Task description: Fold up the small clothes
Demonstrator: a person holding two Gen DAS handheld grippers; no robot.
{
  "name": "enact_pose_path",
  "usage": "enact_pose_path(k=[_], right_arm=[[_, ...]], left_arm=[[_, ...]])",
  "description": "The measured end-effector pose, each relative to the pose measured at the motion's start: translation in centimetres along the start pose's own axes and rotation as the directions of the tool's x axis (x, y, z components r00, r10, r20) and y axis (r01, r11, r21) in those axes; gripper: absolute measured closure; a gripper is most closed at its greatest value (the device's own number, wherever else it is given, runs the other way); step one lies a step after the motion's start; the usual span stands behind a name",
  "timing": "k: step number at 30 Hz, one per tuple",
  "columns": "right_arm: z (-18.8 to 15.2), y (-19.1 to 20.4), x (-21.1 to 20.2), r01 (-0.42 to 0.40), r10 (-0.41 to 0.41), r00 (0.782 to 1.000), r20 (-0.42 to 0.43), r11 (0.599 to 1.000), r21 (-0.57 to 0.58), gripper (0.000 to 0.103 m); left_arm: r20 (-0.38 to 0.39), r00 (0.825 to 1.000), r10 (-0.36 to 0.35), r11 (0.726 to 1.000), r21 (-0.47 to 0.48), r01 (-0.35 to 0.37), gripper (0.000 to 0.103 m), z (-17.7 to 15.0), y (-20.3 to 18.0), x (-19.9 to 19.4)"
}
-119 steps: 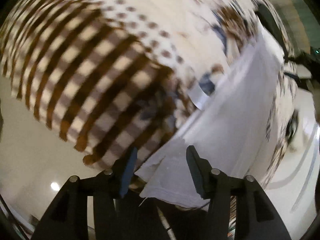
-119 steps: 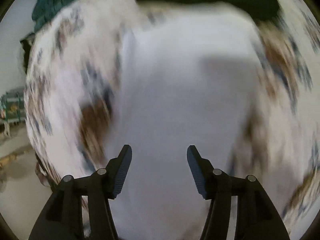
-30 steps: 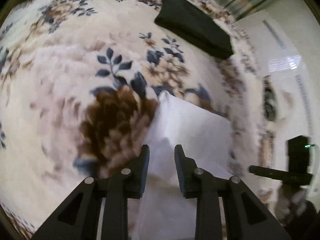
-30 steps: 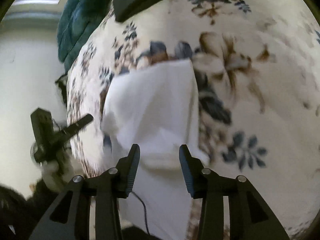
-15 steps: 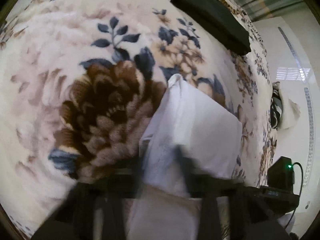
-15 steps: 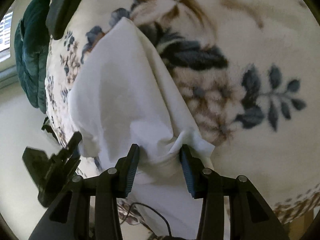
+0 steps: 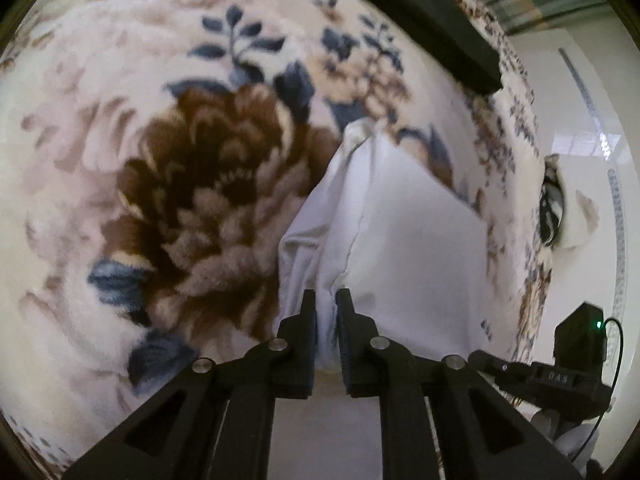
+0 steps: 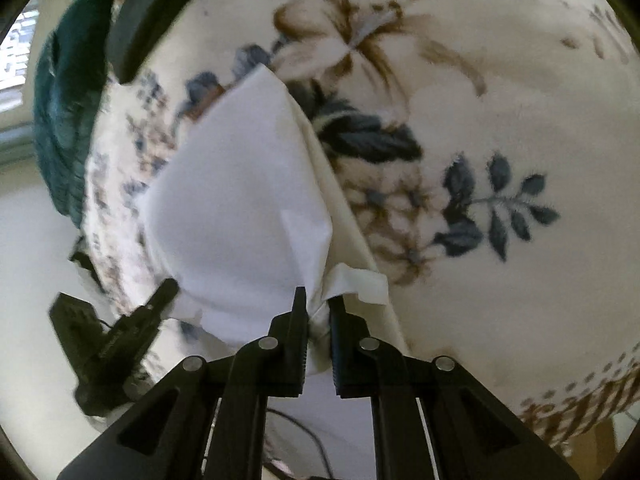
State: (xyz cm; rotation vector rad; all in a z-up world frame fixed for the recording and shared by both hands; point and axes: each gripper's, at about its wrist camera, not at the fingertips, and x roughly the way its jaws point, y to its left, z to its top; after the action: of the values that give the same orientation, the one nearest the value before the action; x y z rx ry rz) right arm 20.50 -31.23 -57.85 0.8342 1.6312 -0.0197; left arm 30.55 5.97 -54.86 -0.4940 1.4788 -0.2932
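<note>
Pinching one white garment (image 7: 404, 240), two hand-held grippers

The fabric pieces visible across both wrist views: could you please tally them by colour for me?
White: 1, the white cotton garment pinched by both tools.
Black: 1, the folded black cloth.
Dark green: 1, the rumpled teal-green fabric.
Floral: 1, the plush cream floral blanket underneath.
Total: 4.

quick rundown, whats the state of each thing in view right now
left gripper: shut on the white garment's near edge
right gripper: shut on the same edge
white cotton garment: partly folded, bunched at both grips
floral fleece blanket: spread flat under it
black folded cloth: lying folded at the blanket's far edge
</note>
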Motion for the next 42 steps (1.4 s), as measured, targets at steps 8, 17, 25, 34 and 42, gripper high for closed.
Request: enact_pose_path(k=[8,17,25,34,42], right_arm=[[-1.9,0.2,0.5,0.067,-0.068,0.997,-0.024,0.997,-0.031,0.055],[-10.1,-4.0,-1.1,0.055,-0.060,0.992,-0.113,0.997,-0.050,0.047],[-17.8,-10.1,2.4,0.052,-0.054,0.973,-0.225,0.999,-0.012,0.047],[-21.3,-11.2,6.6,-0.102,0.122,0.958,-0.261,0.991,0.091,0.048],[-23.4,-6.1,5.7,-0.145,0.144,0.963,-0.228,0.989,0.013,0.098]], left_arm=[[-0.015,0.999,-0.048,0.998,0.034,0.048,0.056,-2.1,0.5,-2.8],[-0.095,0.995,-0.009,0.999,0.049,0.013,0.047,-11.8,3.3,-6.3],[-0.281,0.959,0.022,1.000,-0.005,-0.024,0.047,-22.2,7.4,-2.7],[-0.258,0.965,0.052,0.996,0.079,-0.033,0.098,-24.5,5.3,-2.1],[-0.210,0.978,-0.010,1.000,-0.011,0.008,0.099,-24.1,5.2,-5.8]])
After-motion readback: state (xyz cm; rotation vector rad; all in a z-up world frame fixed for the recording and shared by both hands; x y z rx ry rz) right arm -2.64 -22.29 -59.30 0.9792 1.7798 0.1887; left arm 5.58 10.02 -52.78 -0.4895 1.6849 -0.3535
